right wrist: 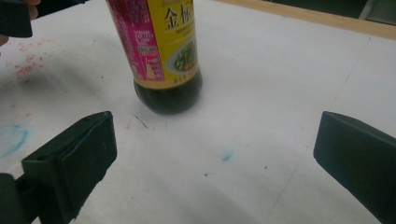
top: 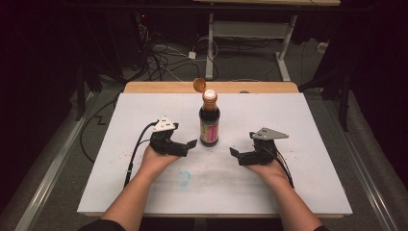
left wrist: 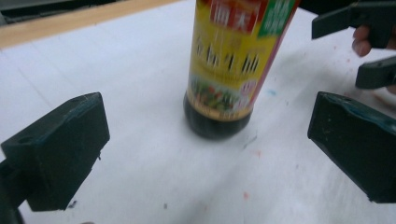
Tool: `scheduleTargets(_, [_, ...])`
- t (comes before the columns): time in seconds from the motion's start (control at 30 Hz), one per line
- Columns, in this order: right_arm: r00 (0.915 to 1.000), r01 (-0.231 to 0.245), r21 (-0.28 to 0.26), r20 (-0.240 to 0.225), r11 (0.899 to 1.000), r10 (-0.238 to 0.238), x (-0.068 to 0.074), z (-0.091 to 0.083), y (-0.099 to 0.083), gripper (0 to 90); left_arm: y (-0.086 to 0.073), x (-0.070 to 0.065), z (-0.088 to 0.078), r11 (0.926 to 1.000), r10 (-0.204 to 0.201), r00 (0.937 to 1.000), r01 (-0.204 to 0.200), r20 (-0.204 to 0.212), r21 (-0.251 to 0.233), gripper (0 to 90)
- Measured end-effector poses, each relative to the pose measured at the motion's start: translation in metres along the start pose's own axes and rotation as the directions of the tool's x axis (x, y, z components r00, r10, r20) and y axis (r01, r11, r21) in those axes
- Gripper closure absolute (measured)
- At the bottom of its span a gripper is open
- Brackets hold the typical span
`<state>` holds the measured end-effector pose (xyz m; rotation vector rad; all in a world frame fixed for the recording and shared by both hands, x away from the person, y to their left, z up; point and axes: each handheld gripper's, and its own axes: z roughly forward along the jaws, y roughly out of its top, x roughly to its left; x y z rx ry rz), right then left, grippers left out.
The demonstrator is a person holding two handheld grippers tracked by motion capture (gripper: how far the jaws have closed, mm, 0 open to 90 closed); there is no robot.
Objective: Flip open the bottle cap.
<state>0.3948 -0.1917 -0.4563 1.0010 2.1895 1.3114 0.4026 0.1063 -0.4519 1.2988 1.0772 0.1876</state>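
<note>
Here we see a dark sauce bottle (top: 209, 120) standing upright near the middle of the white worktop (top: 288, 192), its hinged orange cap (top: 199, 84) flipped open and tilted back beside the neck. The left tongs (top: 188, 145) lie just beside the bottle on its left, and the right tongs (top: 235, 155) sit a little farther off on its right; both point inward at its lower body. In the left gripper view the bottle (left wrist: 233, 70) stands ahead of the spread jaws, which are released and hold nothing; in the right gripper view the bottle (right wrist: 161, 60) likewise stands beyond wide, empty jaws. We judge the chief hazard to be tipping: the bottle is tall and narrow, so a jaw that nudges it from one side before the other arrives could rock it over, and with the cap open the dark liquid would run onto the worktop. We also expect the glossy label (left wrist: 238, 56) to offer little friction, so a light or off-centre squeeze may let the bottle slip or twist. A low grip near the base leaves the heavier upper part free to swing. Lastly, the two tongs approach the same spot and could knock against each other.
</note>
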Motion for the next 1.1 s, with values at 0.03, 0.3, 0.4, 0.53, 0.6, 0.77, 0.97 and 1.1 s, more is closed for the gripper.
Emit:
scheduleTargets(0.03, [1.0000,0.000,0.003,0.003,1.000,0.000,0.000,0.000,-0.002,0.5,-0.004,0.003,-0.003,0.9999,0.007,0.9999,-0.007,-0.010,0.007,0.0])
scheduleTargets(0.3, [0.9998,0.003,0.024,0.022,1.000,-0.004,0.001,-0.007,-0.018,0.5,-0.027,0.014,-0.025,0.9992,0.024,0.9982,-0.022,-0.056,0.033,0.0])
scheduleTargets(0.4, [0.9997,0.003,0.026,0.025,1.000,-0.004,0.001,-0.012,-0.025,0.5,-0.033,0.019,-0.038,0.9990,0.027,0.9969,-0.025,-0.073,0.037,0.0])
scheduleTargets(0.53, [0.9993,0.002,0.029,0.038,1.000,-0.003,0.000,-0.021,-0.034,0.5,-0.039,0.026,-0.056,0.9989,0.040,0.9941,-0.037,-0.101,0.030,0.0])
scheduleTargets(0.6, [0.9990,0.000,0.030,0.045,1.000,-0.002,-0.001,-0.026,-0.038,0.5,-0.038,0.028,-0.066,0.9996,0.028,0.9943,-0.027,-0.103,0.011,0.0])
scheduleTargets(0.77, [0.9980,-0.003,0.017,0.064,1.000,0.002,-0.004,-0.041,-0.047,0.5,-0.041,0.029,-0.088,0.9989,0.046,0.9928,-0.047,-0.110,-0.003,0.0])
scheduleTargets(0.97, [0.9963,0.022,-0.018,0.084,1.000,-0.020,0.000,-0.054,-0.056,0.6,-0.046,0.029,-0.103,0.9978,0.046,0.9944,-0.050,-0.095,-0.044,0.0])
scheduleTargets(1.1, [0.9948,0.038,-0.030,0.095,0.999,-0.035,0.002,-0.056,-0.057,0.6,-0.048,0.027,-0.101,0.9962,0.078,0.9914,-0.082,-0.104,-0.030,0.0])
